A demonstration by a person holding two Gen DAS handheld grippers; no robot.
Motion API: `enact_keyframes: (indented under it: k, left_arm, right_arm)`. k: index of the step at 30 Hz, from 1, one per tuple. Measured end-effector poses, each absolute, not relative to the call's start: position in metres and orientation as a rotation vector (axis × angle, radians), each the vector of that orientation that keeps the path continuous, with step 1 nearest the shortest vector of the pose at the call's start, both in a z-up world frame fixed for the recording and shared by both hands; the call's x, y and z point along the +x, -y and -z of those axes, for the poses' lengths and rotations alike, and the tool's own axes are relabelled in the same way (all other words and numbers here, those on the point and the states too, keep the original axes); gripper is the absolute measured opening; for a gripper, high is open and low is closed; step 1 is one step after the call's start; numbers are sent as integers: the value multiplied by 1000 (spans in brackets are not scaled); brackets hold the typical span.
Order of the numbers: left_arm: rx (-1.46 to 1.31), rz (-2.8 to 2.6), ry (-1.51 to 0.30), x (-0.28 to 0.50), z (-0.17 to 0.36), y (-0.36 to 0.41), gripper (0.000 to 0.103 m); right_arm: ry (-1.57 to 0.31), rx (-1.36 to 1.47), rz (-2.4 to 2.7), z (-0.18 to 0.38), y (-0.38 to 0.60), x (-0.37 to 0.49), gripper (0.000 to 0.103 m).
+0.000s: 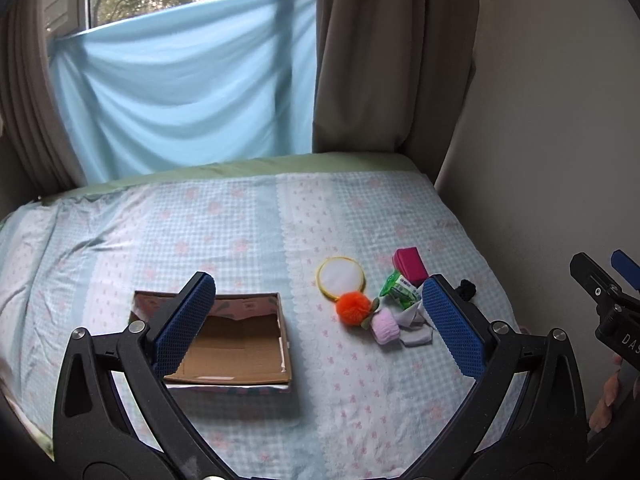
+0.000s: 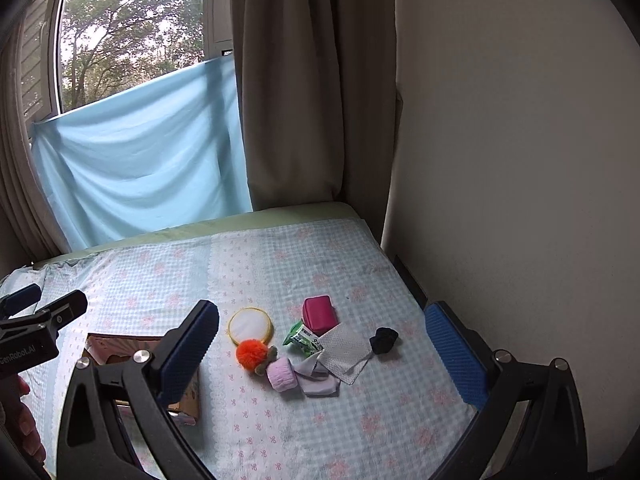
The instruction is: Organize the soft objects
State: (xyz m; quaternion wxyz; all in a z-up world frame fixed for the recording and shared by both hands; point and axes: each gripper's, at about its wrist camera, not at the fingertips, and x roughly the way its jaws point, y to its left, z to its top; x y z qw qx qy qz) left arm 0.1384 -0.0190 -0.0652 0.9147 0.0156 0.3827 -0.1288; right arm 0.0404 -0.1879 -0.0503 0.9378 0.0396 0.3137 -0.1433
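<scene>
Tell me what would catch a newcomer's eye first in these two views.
Probably the orange pompom, vivid among a small cluster of soft items on the checked bedspread, with a magenta pouch just behind it. Left of the cluster sits an open cardboard box, empty as far as visible.
</scene>
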Motion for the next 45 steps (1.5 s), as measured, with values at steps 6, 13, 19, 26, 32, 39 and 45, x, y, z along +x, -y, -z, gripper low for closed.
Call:
enact_keyframes:
  k: [6, 13, 19, 26, 32, 39, 45]
  left_arm:
    - [-21, 318, -966, 203, 157, 61, 102]
    - [-75, 303, -1139, 249, 260, 98, 102]
    - [-98, 283, -1266, 277, 333, 124, 102]
    - [-124, 232, -1354, 303, 400, 140, 102]
    - [-140, 195, -1394, 316, 436, 146, 102]
    - [-183, 184, -1426, 322, 461, 153, 74]
    - [-189, 137, -1413, 330, 461, 154, 42]
  right_arm:
    - [-721, 164, 364, 108, 228, 80, 103]
    - [-862, 287, 389, 197, 277, 125, 103]
    - [-980, 428, 421, 272, 310, 162, 103]
    - [-1062, 582, 452, 347, 337, 198, 103]
    - [-1092, 676, 476, 395, 359, 222, 103]
    - [-1117, 737, 489, 431, 366, 236, 86]
    - [-1105, 746, 491, 437, 370, 236, 52]
